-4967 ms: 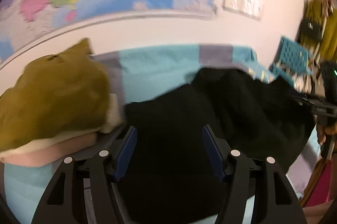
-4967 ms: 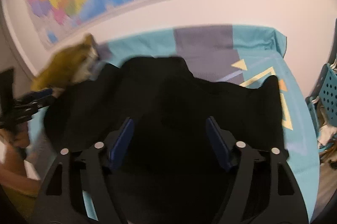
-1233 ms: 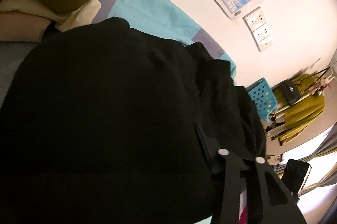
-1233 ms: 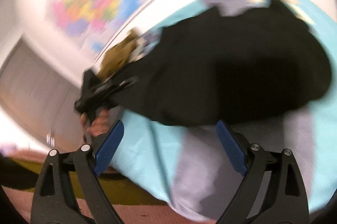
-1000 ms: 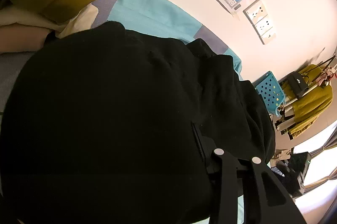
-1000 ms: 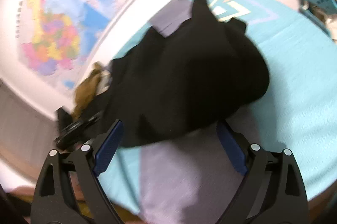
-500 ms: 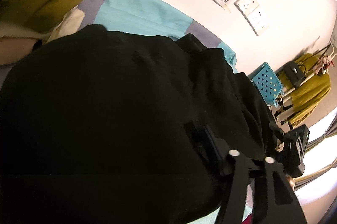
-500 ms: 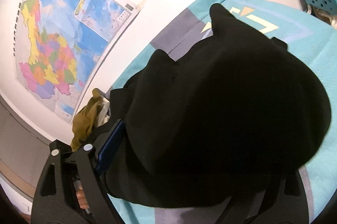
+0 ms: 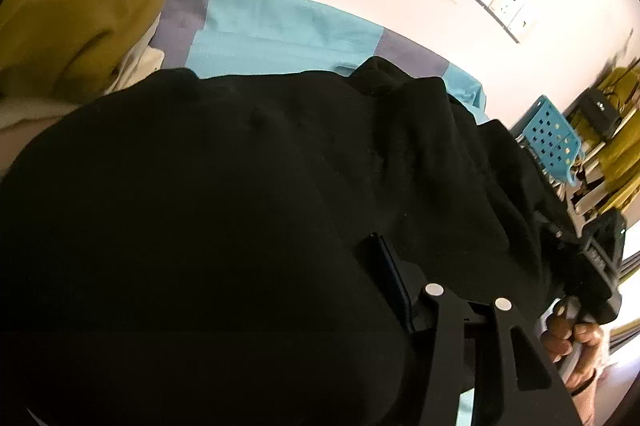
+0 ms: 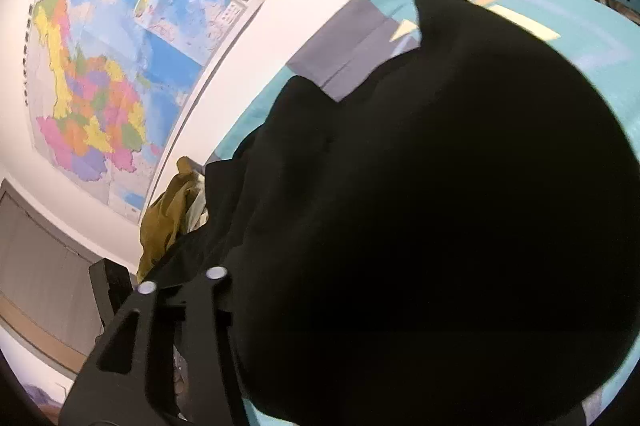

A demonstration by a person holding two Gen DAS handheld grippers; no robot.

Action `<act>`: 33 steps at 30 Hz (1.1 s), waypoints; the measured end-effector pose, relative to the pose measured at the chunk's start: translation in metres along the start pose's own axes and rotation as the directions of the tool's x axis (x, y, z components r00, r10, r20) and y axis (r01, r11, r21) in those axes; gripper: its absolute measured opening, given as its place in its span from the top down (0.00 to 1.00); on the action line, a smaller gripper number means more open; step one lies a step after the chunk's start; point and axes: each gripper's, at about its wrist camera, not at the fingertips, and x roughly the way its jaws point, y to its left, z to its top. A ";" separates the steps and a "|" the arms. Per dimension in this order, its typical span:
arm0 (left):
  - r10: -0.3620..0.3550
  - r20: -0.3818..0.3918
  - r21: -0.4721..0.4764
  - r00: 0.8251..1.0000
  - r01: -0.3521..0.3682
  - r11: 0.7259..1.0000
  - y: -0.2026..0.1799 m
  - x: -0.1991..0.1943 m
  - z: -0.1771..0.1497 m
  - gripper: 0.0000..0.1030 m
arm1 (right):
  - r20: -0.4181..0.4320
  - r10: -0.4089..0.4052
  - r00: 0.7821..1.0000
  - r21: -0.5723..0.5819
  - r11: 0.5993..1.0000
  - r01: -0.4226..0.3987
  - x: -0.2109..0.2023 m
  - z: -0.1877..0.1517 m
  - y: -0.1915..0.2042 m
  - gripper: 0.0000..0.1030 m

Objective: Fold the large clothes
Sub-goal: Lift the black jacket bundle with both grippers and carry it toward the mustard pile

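Black garment [image 9: 248, 210] drapes over both your grippers, spread across the bed [image 9: 280, 26], long axis running between them. Left gripper [image 9: 280, 290] and right gripper [image 10: 340, 286] are closing with cloth between; grip can't be confirmed.

Black garment [image 9: 240, 226] fills the frame: soft, matt knit cloth, lint-flecked. Bedsheet [image 9: 280, 30] at upper centre, teal woven cotton, matt. Map [image 10: 112, 66] at upper left, glossy paper. Crate [image 9: 554, 142] at right, smooth perforated plastic. Olive cloth [image 9: 72, 22] upper left, possibly fleece.
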 end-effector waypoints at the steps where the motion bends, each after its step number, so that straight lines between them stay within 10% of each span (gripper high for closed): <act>1: 0.003 0.002 0.003 1.000 -0.003 1.000 0.000 0.001 0.000 0.50 | -0.001 -0.006 1.000 -0.006 1.000 0.006 0.002 0.000 0.002 0.45; 8: 0.038 0.024 0.026 0.999 -0.039 0.999 -0.002 -0.007 -0.001 0.67 | -0.006 0.019 1.000 -0.010 1.000 -0.019 0.004 0.002 0.008 0.77; 21: 0.025 0.011 0.036 1.000 -0.025 0.999 0.003 0.000 0.005 0.43 | -0.030 0.040 0.999 0.003 0.999 -0.040 0.014 0.004 0.007 0.49; 26: 0.047 0.033 0.045 0.998 -0.048 0.998 -0.001 -0.004 0.006 0.61 | -0.033 0.042 0.999 -0.018 0.999 -0.043 0.015 0.005 0.011 0.78; 33: 0.037 0.082 0.085 0.996 -0.044 0.995 -0.009 -0.029 0.013 0.71 | 0.007 0.109 0.994 -0.094 0.990 -0.108 -0.010 0.017 0.044 0.82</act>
